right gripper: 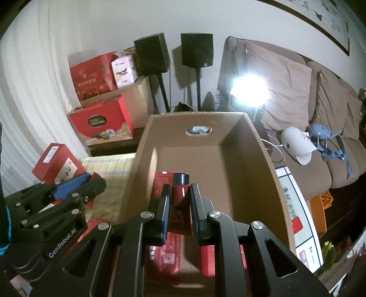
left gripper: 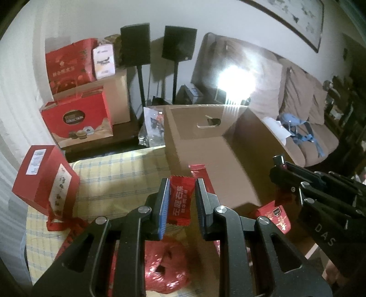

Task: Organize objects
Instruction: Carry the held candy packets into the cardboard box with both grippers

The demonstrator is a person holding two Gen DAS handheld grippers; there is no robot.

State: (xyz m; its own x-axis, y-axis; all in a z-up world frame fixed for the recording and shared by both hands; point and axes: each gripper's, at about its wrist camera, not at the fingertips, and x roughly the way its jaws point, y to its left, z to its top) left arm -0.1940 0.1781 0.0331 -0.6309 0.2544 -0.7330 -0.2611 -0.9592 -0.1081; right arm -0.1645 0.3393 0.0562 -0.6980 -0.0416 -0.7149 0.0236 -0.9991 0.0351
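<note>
White wall (right gripper: 109,27) with framed picture (right gripper: 320,20); brown sofa (right gripper: 297,91) at right; two black speakers (right gripper: 196,49) on stands; bright lamp (right gripper: 248,91) (glare obscures its shape).

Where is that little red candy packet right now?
In the left wrist view, the red candy packet sits pinched in the left tool, beside the cardboard box.

My left gripper (left gripper: 181,201) and right gripper (right gripper: 179,203) are black metal with silver screws, blue finger pads (left gripper: 163,205) and white "GenRobot.AI" lettering.
</note>
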